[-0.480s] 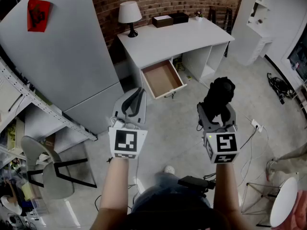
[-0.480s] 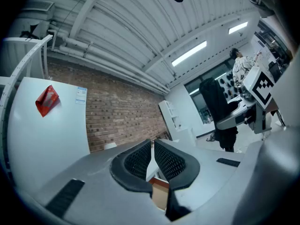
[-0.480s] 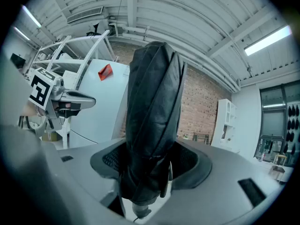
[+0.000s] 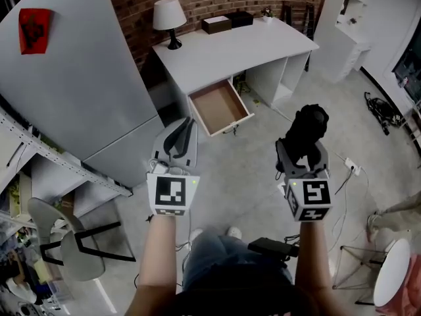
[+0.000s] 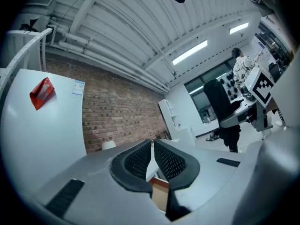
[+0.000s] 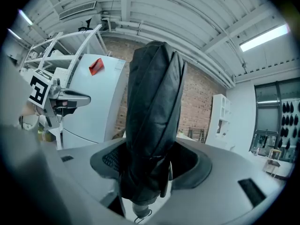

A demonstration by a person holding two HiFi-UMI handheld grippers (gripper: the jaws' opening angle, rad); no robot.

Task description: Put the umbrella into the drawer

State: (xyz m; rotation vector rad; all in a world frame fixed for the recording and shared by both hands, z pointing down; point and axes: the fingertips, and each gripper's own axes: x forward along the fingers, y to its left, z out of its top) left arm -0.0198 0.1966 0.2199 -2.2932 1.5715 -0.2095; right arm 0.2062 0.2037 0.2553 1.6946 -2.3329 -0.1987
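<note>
Right gripper clamps upright black umbrella; left gripper pinched together, empty; open drawer ahead of left gripper.

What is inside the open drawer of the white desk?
Only the bare brown bottom of the drawer shows. Its back end sits under the desk top, so anything lying there cannot be seen.

Forearms extended side by side, left tool level, jaws together, right tool clamped around the umbrella
</note>
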